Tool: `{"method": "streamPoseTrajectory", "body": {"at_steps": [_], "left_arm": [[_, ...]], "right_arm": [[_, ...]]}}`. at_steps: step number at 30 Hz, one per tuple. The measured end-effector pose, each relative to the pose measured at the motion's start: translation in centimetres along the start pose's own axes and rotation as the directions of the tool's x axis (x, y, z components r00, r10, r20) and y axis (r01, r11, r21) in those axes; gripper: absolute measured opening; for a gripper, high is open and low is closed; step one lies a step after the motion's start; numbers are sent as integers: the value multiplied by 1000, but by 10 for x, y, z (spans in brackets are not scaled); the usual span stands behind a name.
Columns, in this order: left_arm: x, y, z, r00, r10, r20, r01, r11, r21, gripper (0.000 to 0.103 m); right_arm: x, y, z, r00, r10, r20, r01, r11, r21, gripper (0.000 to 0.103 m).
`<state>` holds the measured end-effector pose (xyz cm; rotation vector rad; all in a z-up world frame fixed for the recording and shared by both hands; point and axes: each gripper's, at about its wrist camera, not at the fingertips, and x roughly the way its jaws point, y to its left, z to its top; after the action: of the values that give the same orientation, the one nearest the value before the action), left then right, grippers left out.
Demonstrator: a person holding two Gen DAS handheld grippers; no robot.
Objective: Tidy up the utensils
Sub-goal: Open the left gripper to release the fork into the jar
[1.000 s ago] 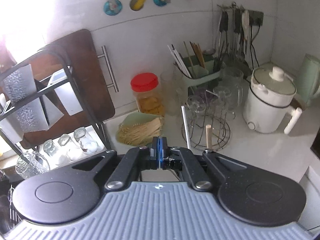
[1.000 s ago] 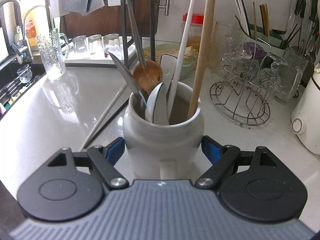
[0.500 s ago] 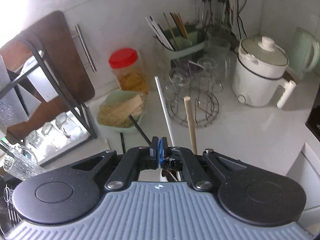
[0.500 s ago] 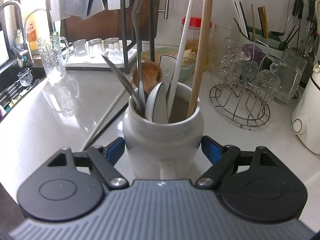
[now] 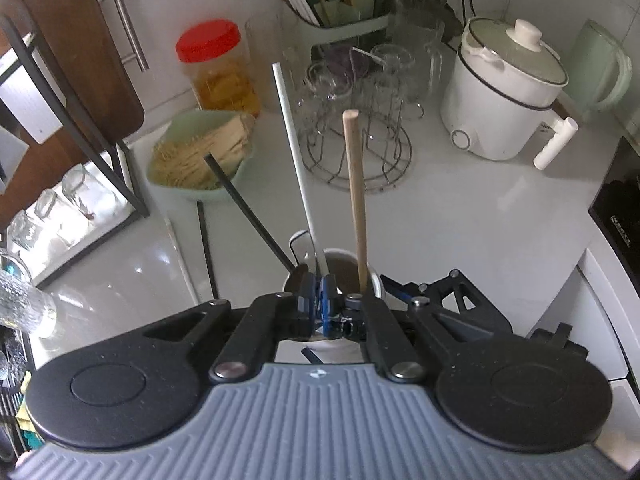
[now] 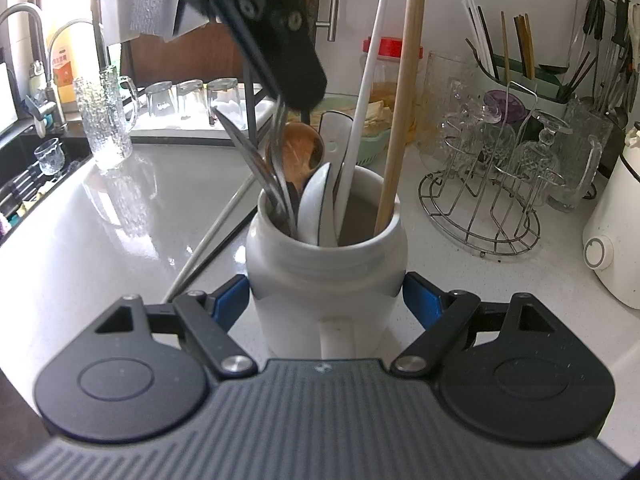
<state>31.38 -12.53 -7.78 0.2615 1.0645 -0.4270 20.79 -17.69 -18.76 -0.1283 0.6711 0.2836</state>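
Note:
A white ceramic jar (image 6: 326, 272) stands on the counter between the blue pads of my right gripper (image 6: 326, 300), whose jaws close on its sides. It holds a wooden stick (image 6: 400, 120), a white rod (image 6: 362, 108), a white spoon (image 6: 316, 208), a wooden spoon (image 6: 298, 150) and steel spoons (image 6: 256, 160). My left gripper (image 5: 318, 300) hangs just above the jar's mouth (image 5: 348, 270), shut on a steel spoon handle (image 6: 280, 116). It shows from above in the right wrist view (image 6: 296, 92).
Two chopsticks (image 6: 208, 248) lie on the counter left of the jar. A wire glass rack (image 6: 480, 208) and a white cooker (image 5: 504, 92) stand to the right. A green bowl of sticks (image 5: 200, 156), a red-lidded jar (image 5: 218, 68) and a dish rack (image 5: 52, 200) stand behind.
My left gripper has come down over the jar with the steel spoon, lowering it in among the other spoons. My right gripper and the jar have stayed put.

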Motion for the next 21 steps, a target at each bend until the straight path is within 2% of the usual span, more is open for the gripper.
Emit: {"method": "streamPoseTrajectory", "body": {"at_steps": [8, 9, 11, 16, 21], "left_arm": [[1, 9, -5, 999, -45, 6, 45, 998, -49, 5], [-1, 11, -6, 999, -44, 14, 45, 997, -55, 8], [-6, 14, -7, 998, -46, 32, 48, 997, -68, 23], [-24, 22, -11, 994, -46, 101, 57, 992, -114, 50], [-43, 31, -18, 984, -22, 177, 49, 988, -149, 62]], "right_arm": [[0, 0, 0, 1000, -2, -1, 2, 1000, 1, 86], [0, 0, 0, 1000, -2, -2, 2, 1000, 1, 86], [0, 0, 0, 1000, -3, -2, 3, 1000, 2, 86], [1, 1, 0, 1000, -7, -3, 7, 1000, 8, 86], [1, 1, 1, 1000, -9, -4, 9, 1000, 12, 86]]}}
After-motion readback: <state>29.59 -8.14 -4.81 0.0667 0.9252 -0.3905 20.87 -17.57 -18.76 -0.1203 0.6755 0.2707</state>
